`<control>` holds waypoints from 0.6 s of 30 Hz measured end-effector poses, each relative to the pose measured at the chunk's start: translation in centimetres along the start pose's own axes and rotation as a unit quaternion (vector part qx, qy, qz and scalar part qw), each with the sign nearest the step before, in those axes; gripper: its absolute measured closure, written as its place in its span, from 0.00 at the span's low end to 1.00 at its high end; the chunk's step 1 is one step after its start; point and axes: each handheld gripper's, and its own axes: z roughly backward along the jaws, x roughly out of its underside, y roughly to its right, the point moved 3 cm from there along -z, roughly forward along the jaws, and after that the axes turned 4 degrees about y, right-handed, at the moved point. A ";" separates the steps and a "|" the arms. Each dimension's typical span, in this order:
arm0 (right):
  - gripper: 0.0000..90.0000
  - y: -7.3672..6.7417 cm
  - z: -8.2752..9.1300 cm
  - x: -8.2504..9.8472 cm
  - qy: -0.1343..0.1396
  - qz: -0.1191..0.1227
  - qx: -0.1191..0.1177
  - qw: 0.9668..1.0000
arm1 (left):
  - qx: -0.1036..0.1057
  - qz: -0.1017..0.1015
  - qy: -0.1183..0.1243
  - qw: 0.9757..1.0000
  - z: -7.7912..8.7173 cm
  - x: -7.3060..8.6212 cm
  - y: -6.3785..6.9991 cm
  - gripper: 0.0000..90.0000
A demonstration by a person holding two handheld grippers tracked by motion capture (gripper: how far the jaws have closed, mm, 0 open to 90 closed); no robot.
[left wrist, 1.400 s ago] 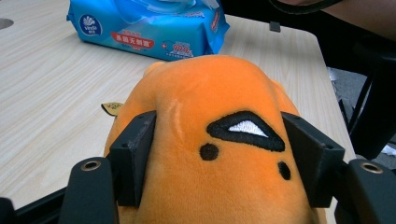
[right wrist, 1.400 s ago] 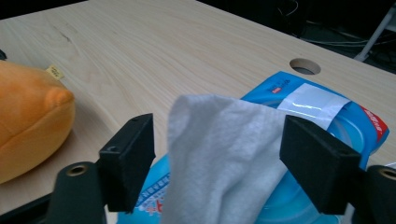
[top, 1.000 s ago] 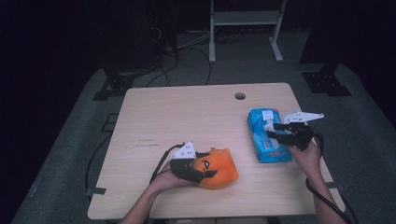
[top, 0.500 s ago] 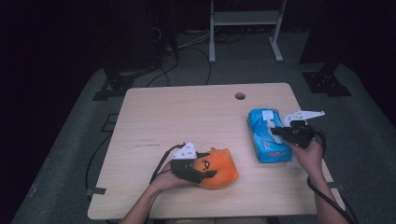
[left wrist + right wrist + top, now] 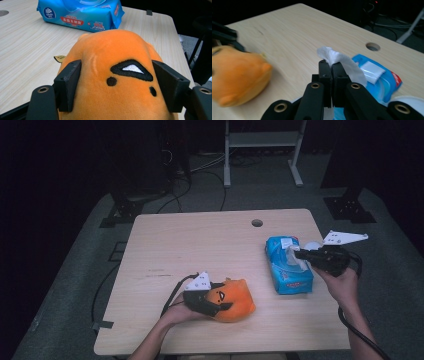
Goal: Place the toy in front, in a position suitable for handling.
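Note:
An orange plush toy (image 5: 236,301) with a stitched black-and-white eye (image 5: 131,68) lies near the table's front edge. My left gripper (image 5: 219,307) is shut on it, a pad pressing each side; its jaws have just been opening a little with the plush still between them. A blue tissue pack (image 5: 287,272) lies at the right, and its printed side (image 5: 82,15) faces the left gripper view. My right gripper (image 5: 331,66) is shut on a white tissue (image 5: 345,63) that rises out of the pack's top (image 5: 379,75). It hovers just above the pack (image 5: 300,254).
The light wooden table (image 5: 200,245) has a round cable hole (image 5: 257,223) near its far edge. A white metal stand (image 5: 262,140) and floor cables lie beyond the table. Dark stand feet (image 5: 350,207) sit at the right. The table's right edge is close to the pack.
The right gripper has closed on the tissue and lifted, drawing it up out of the pack. The left hand and the plush have stayed in place.

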 end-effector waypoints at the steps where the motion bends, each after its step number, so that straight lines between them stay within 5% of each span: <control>1: 0.97 -0.6 0.3 -0.4 0.001 0.008 -0.004 1.000 | 0.000 0.001 0.000 1.000 0.0 0.0 0.0 0.31; 5: 0.97 -3.6 1.5 -1.8 0.008 0.038 -0.036 0.999 | 0.000 0.002 -0.002 1.000 0.0 0.0 0.0 0.30; 10: 0.97 -8.0 2.8 -3.2 0.016 0.058 -0.101 0.993 | -0.003 0.000 -0.001 1.000 0.0 0.0 -0.1 0.29; 15: 0.97 -12.3 2.9 -3.5 0.015 0.066 -0.181 0.981 | -0.003 0.001 0.002 1.000 -0.1 0.0 -0.1 0.28; 18: 0.97 -13.8 2.0 -3.4 0.007 0.056 -0.231 0.971 | -0.003 -0.001 0.003 1.000 -0.1 0.0 -0.1 0.27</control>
